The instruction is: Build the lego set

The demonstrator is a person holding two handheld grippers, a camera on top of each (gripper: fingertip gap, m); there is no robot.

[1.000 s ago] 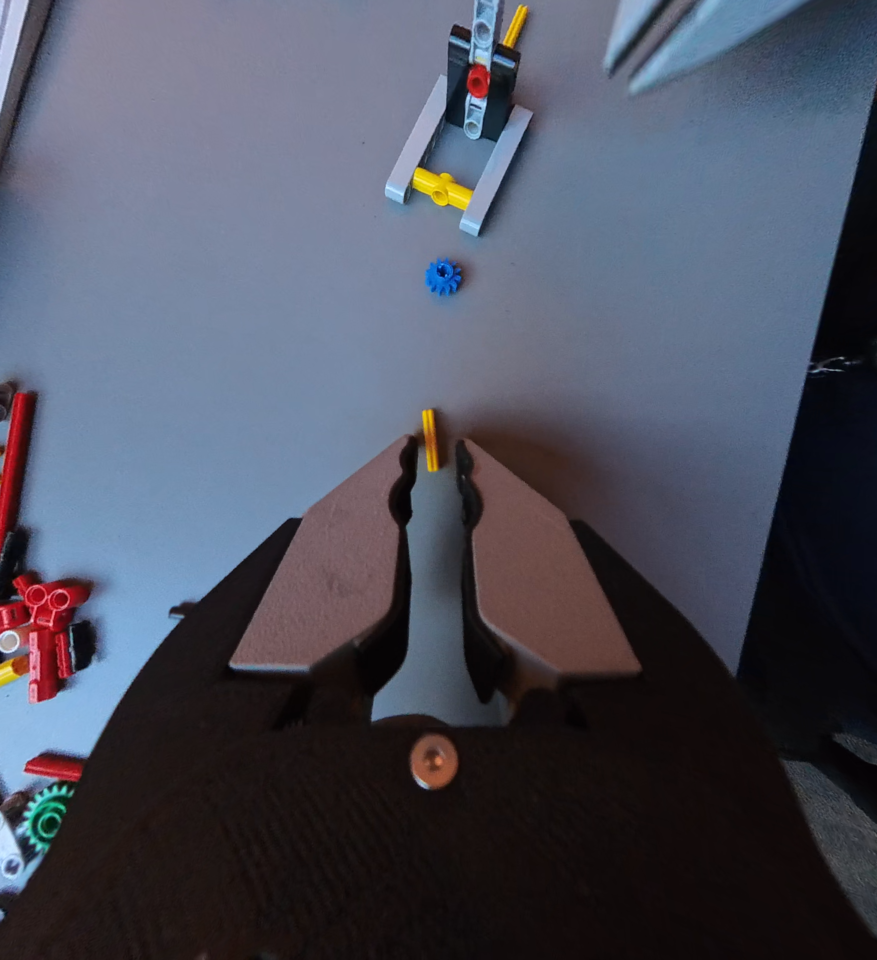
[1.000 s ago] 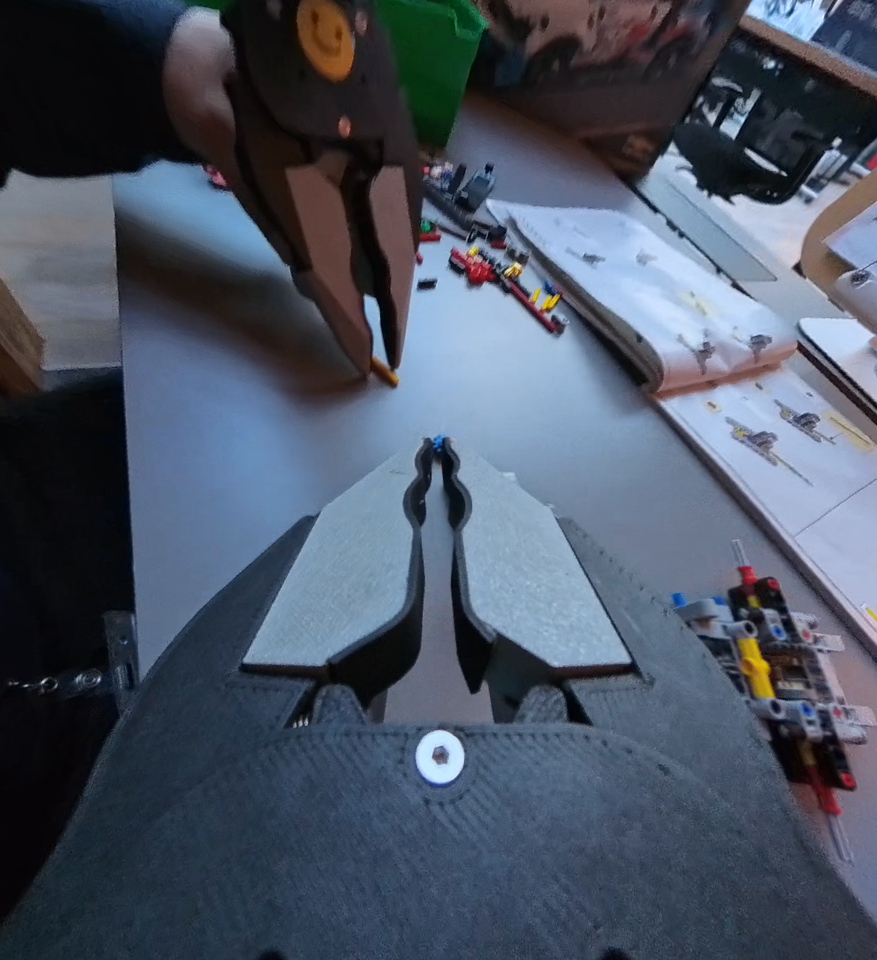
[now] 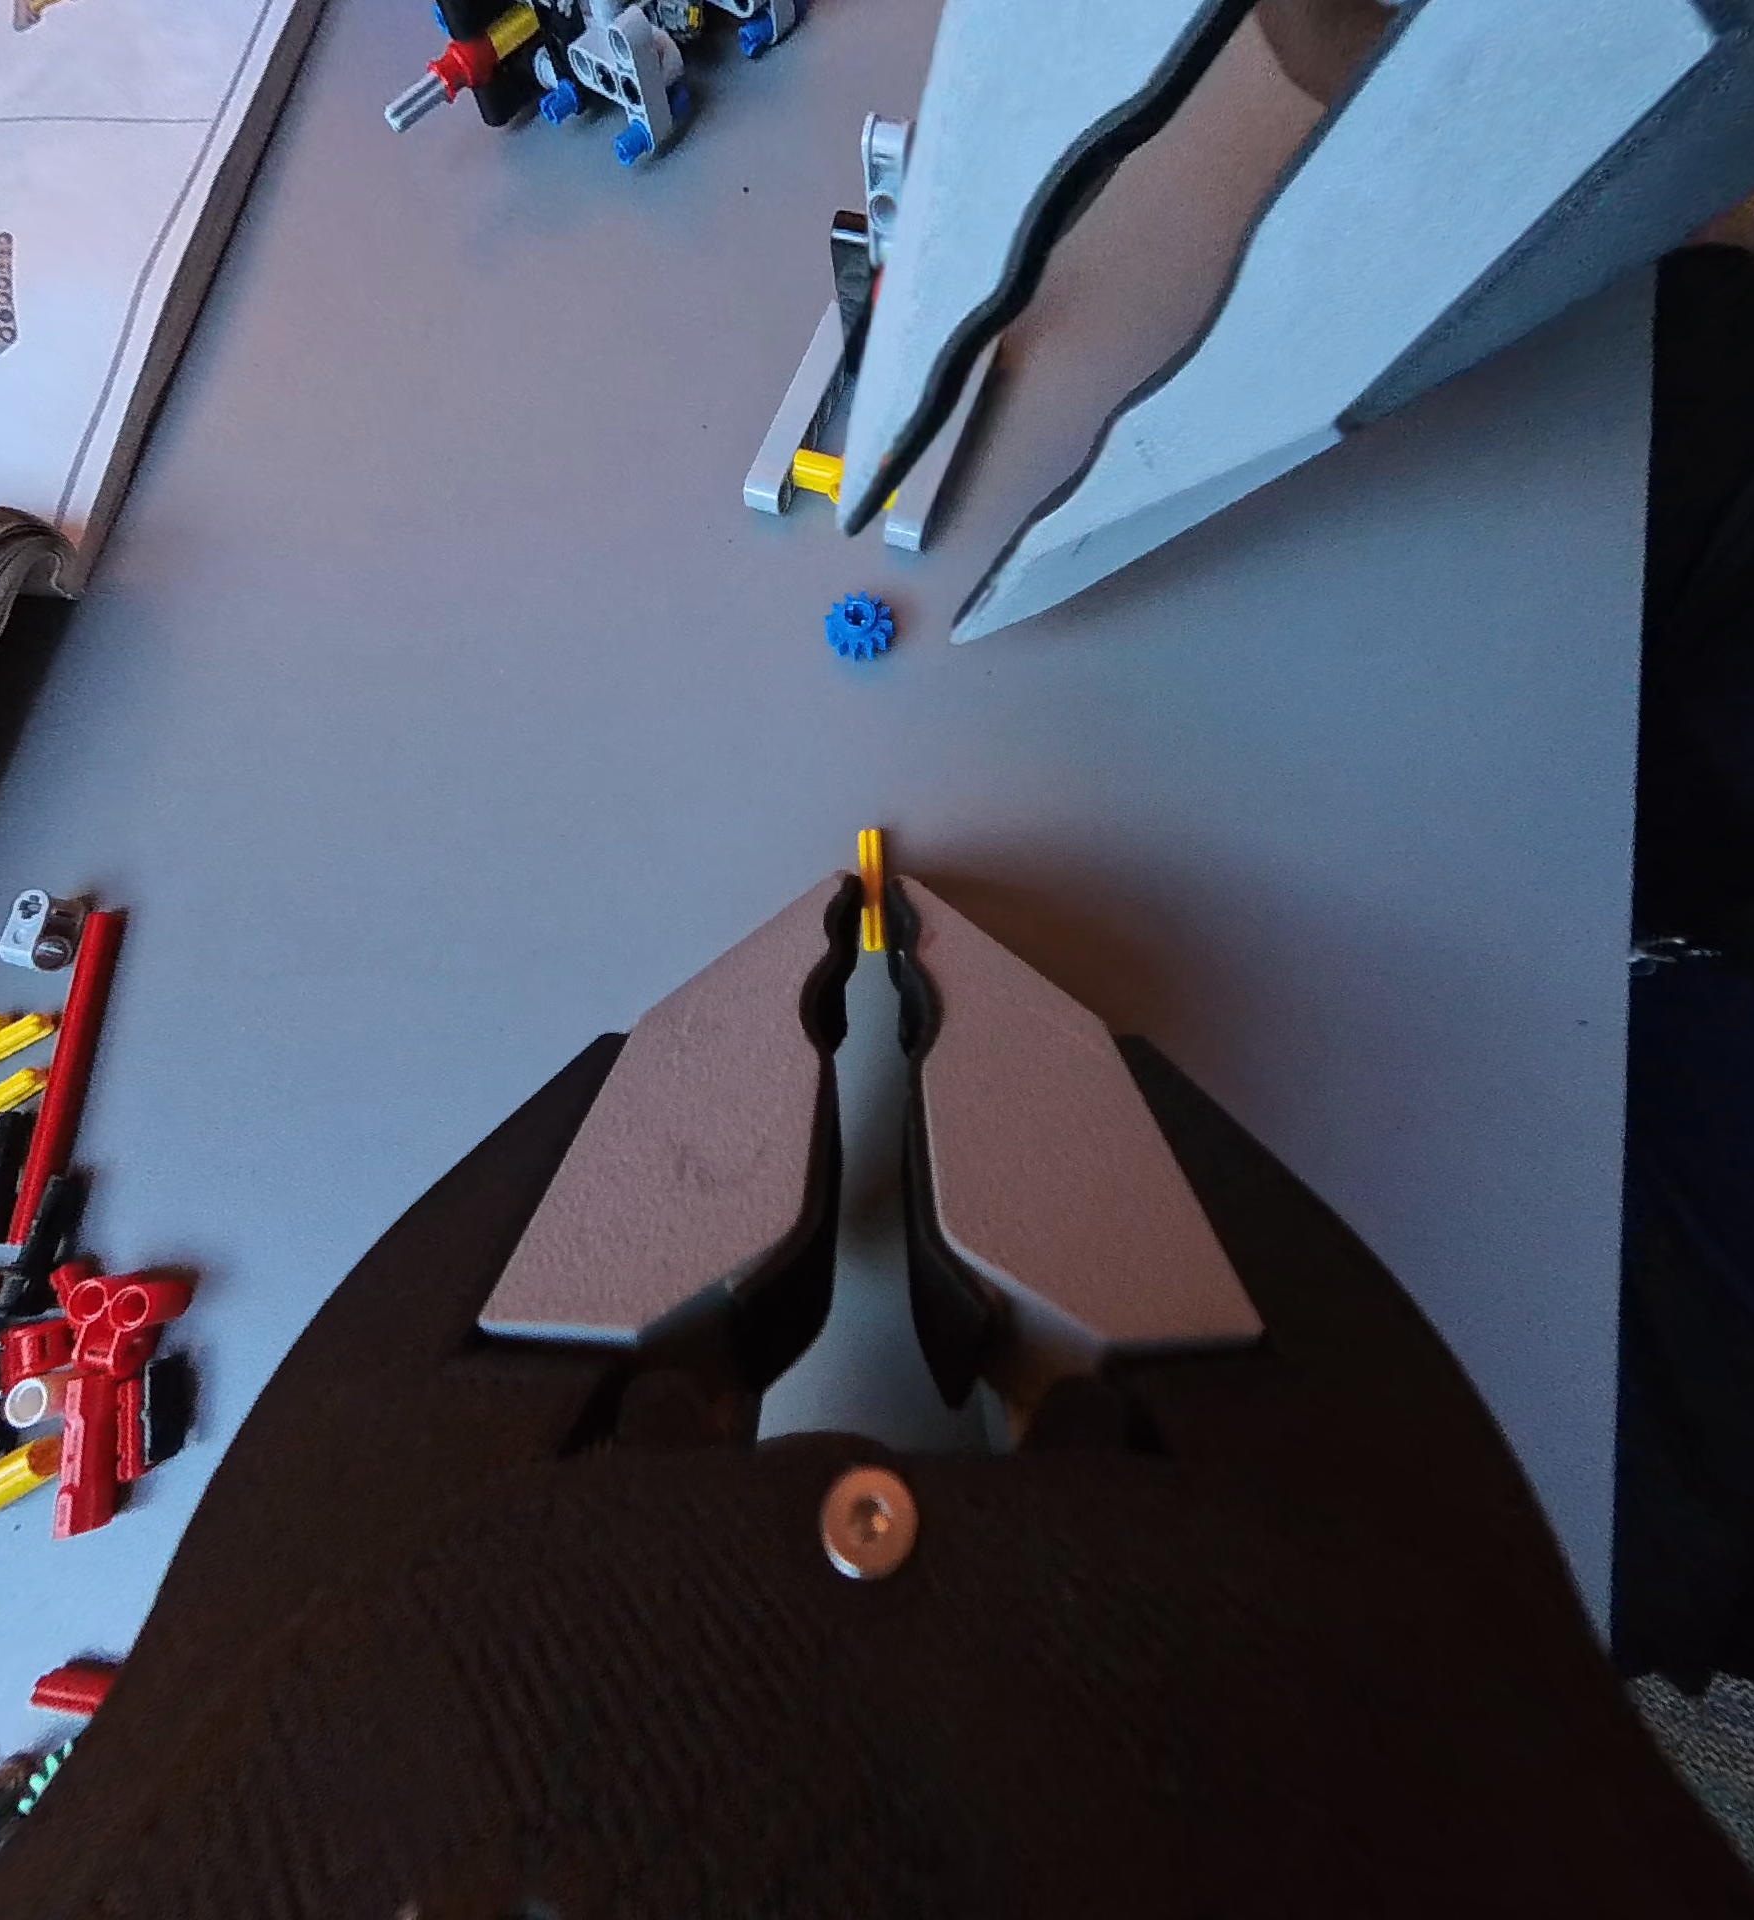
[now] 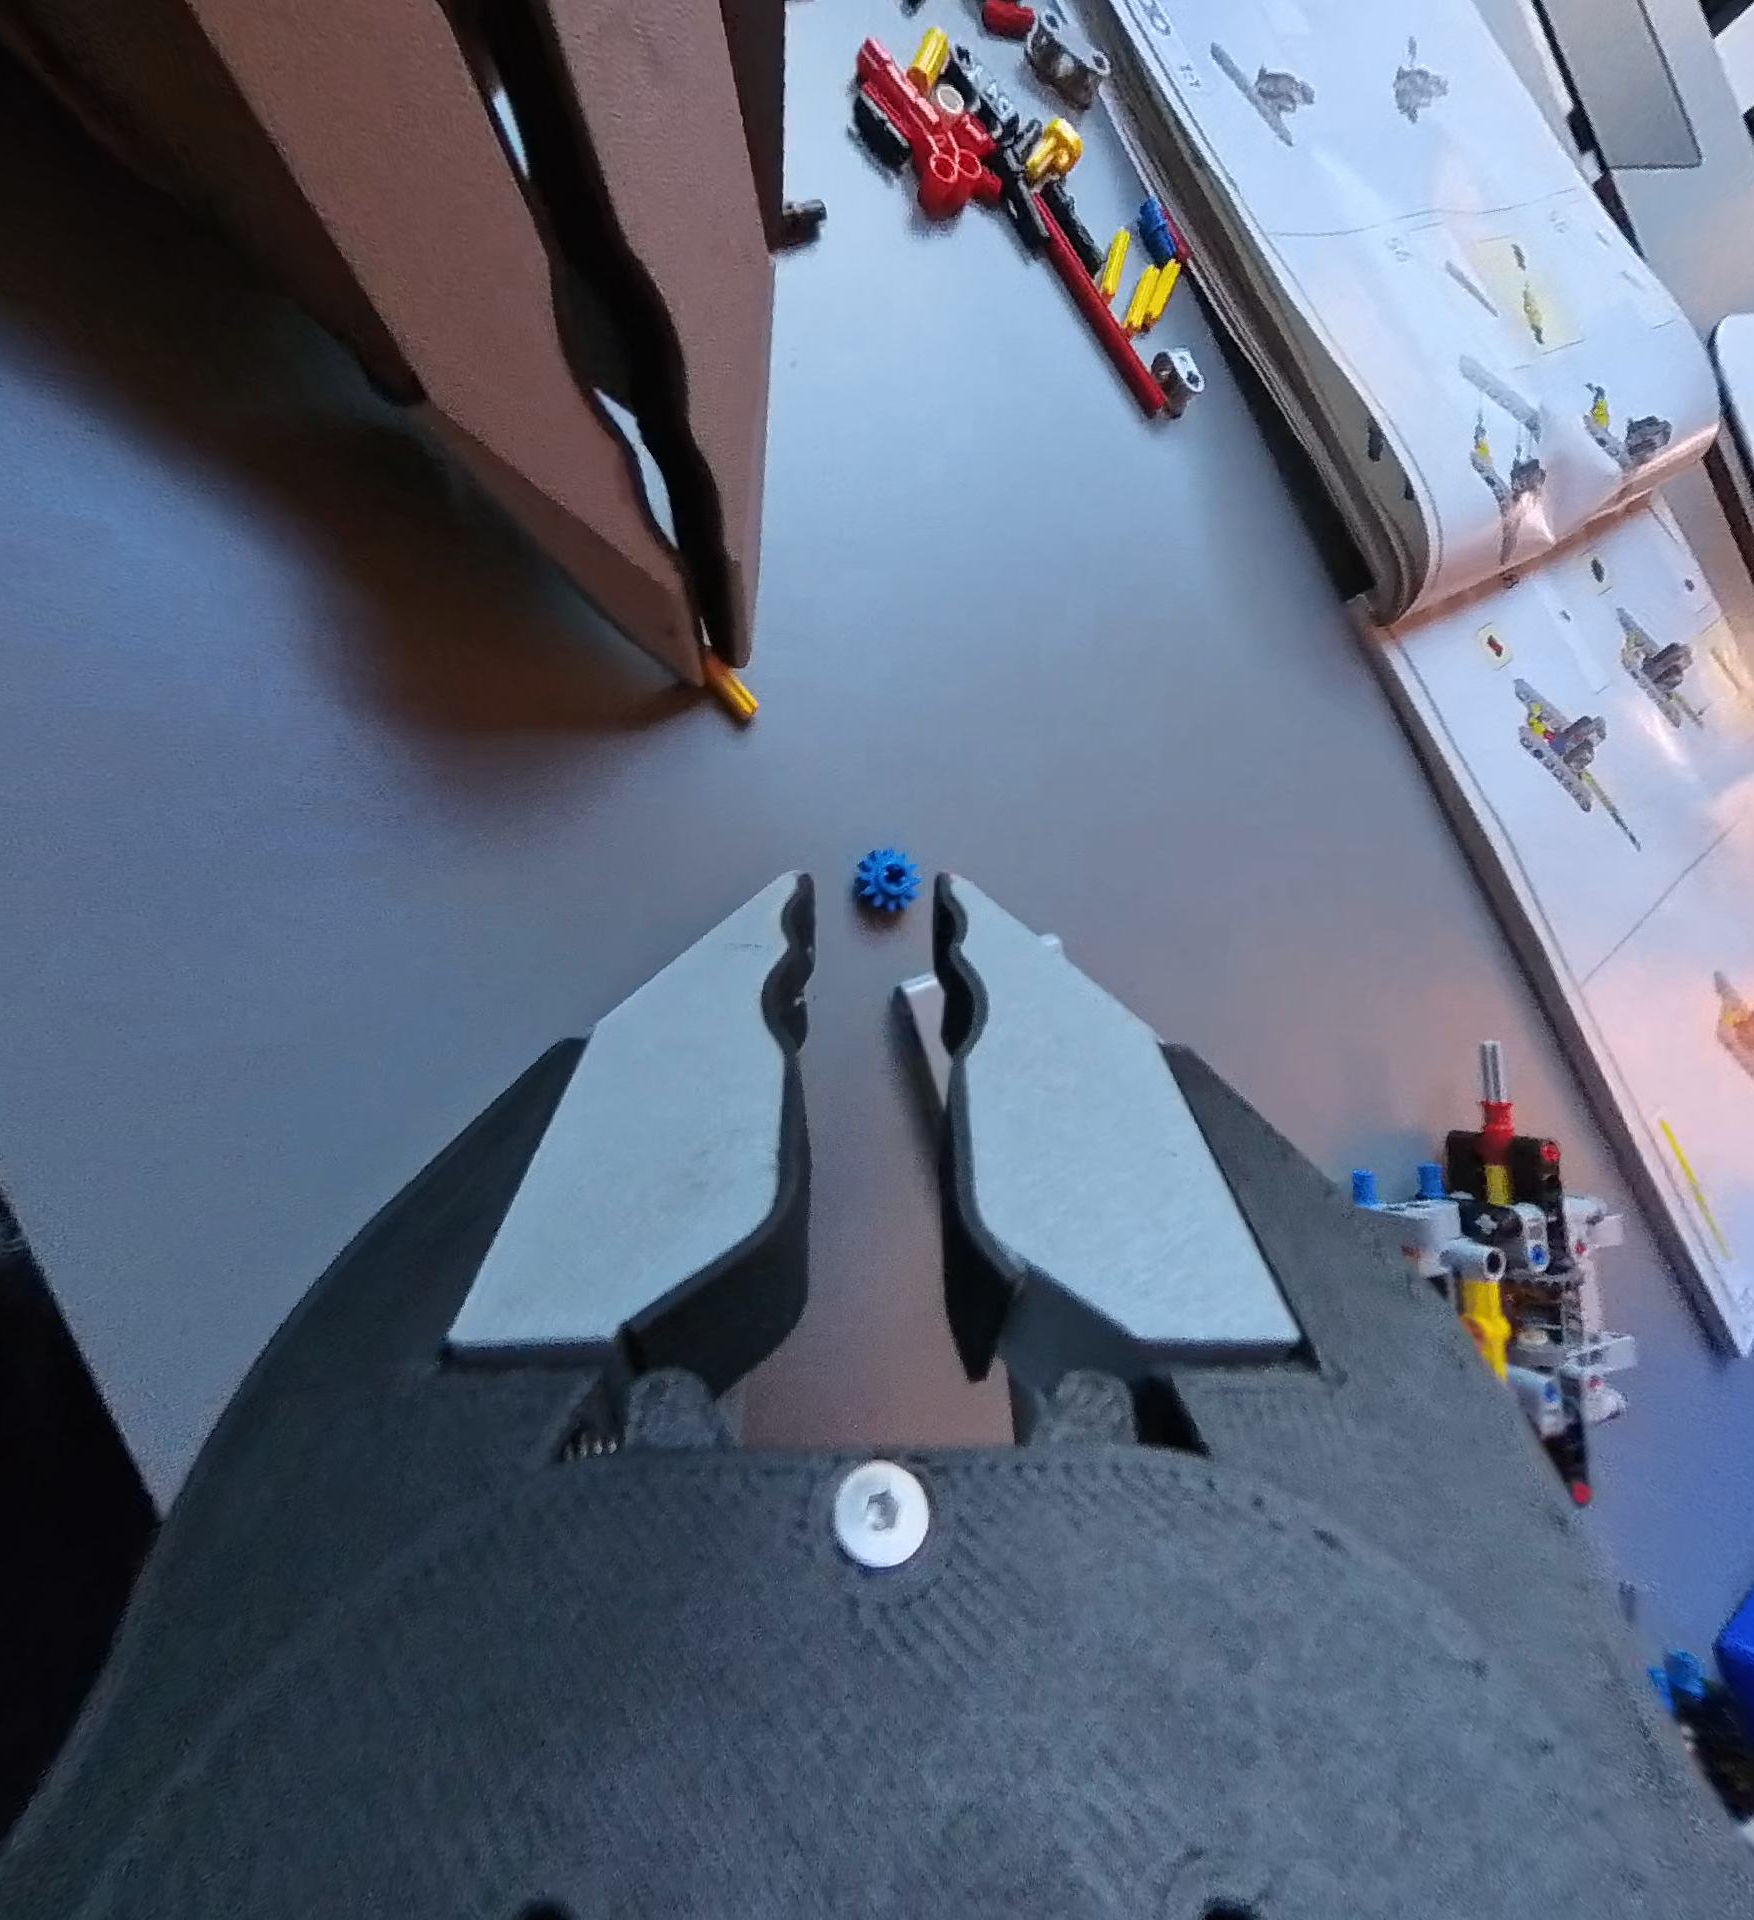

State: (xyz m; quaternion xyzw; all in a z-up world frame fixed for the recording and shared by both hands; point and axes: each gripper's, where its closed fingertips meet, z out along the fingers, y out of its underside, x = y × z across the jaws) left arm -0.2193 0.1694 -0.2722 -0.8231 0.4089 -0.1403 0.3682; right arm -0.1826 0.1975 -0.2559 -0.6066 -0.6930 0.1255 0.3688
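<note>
Worktop: a plain grey worktop [image 3: 437, 675] carries everything; the blue gear at its middle serves as the landmark below.
Instruction booklets: open white booklets [image 4: 1475, 436] with printed building diagrams lie along the worktop edge, well to the right of the gear in the right wrist view.
Left claw: the brown-fingered left claw [image 3: 870, 894] is clenched on a short yellow axle; both pads press its sides, and its far end sticks out past the tips, pointing toward the gear.
Right claw: the grey-fingered right claw [image 4: 873, 904] is released, its tips spread on either side of the gear with a clear gap at each pad, not touching it.
Built model: a black, grey and yellow brick assembly [image 4: 1507, 1247] with blue pins sits well to the right of the gear, near the booklets.
Grey frame: a small frame of two grey beams [image 3: 800, 436] joined by a yellow connector stands just beyond the gear in the left wrist view, partly hidden by the right claw.
Loose parts: a heap of red, yellow and black pieces [image 3: 52, 1351] lies far to the gear's left in that view.
Yellow axle: the yellow axle [image 3: 870, 883] is near the gear, apart from it.
Blue gear: the small toothed blue gear [image 4: 886, 881] lies flat on the worktop.
</note>
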